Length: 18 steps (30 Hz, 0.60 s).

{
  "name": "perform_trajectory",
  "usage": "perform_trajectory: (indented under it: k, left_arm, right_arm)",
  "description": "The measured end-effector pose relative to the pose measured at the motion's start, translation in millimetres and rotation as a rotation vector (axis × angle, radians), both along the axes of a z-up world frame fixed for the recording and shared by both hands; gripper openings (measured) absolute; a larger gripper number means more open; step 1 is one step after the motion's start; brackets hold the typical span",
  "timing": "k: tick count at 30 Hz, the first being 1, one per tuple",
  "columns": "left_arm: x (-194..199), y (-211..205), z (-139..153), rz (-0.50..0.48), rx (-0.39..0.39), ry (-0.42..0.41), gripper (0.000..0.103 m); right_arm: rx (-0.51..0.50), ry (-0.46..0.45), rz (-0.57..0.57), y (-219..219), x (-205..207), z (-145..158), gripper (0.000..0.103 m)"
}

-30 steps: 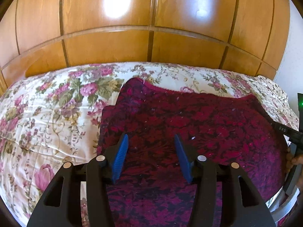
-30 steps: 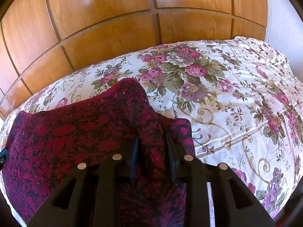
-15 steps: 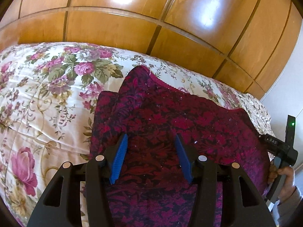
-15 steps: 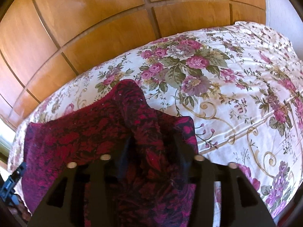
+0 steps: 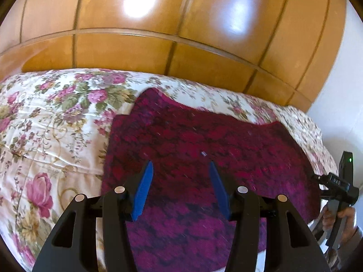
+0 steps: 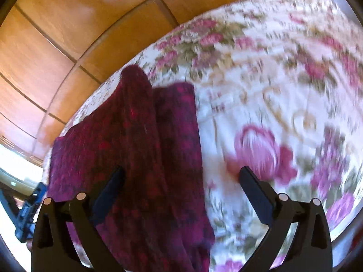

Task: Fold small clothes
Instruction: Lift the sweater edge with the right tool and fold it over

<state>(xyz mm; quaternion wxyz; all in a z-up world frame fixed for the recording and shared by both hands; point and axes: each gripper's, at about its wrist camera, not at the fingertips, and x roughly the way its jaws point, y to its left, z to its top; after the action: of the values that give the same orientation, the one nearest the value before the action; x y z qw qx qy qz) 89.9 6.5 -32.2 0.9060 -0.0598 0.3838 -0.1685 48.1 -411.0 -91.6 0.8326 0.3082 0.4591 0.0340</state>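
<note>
1. On the floral bedspread (image 5: 52,140) lies the dark red patterned garment (image 5: 204,149), spread mostly flat, with the wooden panelled headboard (image 5: 158,52) rising behind the bed.
2. At the far left of your left wrist view you see only bedspread, pink roses on cream; the garment's left edge starts just beside your left finger.
3. Your left gripper (image 5: 181,188) hangs over the near part of the garment with its blue fingers (image 5: 143,192) spread apart and nothing between them; cloth shows through the gap, but you cannot tell whether the tips touch it.
4. Further right, the garment's far edge rises to a small peak near the headboard, then runs down towards the right side of the bed.
5. At the right rim of that view, your right hand (image 5: 340,222) grips the handle of the other tool, beside the garment's right edge.
6. In your right wrist view, which is blurred, the garment (image 6: 140,154) fills the left half, with a raised fold running up its middle.
7. Your right gripper (image 6: 181,181) is wide open and holds nothing: its left finger sits over the garment, its right finger over bare bedspread (image 6: 283,79).
</note>
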Motion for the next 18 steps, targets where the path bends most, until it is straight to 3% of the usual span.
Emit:
perform_trajectory:
  k: [3, 7, 8, 14, 18]
  left_arm:
    - [-6, -16, -5, -0.049, 0.023, 0.011, 0.051]
    - [-7, -42, -12, -0.081, 0.13, -0.008, 0.054]
    - [-7, -46, -11, -0.08, 0.134, -0.013, 0.058]
    - [-4, -60, -18, -0.104, 0.168, -0.003, 0.058]
    - [4, -51, -26, -0.102, 0.089, 0.044, 0.058]
  right_arm:
    - [0.058, -0.002, 0.028, 1, -15, -6, 0.101]
    - [0.049, -0.007, 0.098, 14, -26, -7, 0.101]
    - [0.048, -0.012, 0.11, 18, -29, -8, 0.101]
    - [0.077, -0.029, 0.157, 29, -33, -11, 0.099]
    - [0.056, -0.027, 0.197, 38, -30, -9, 0.082]
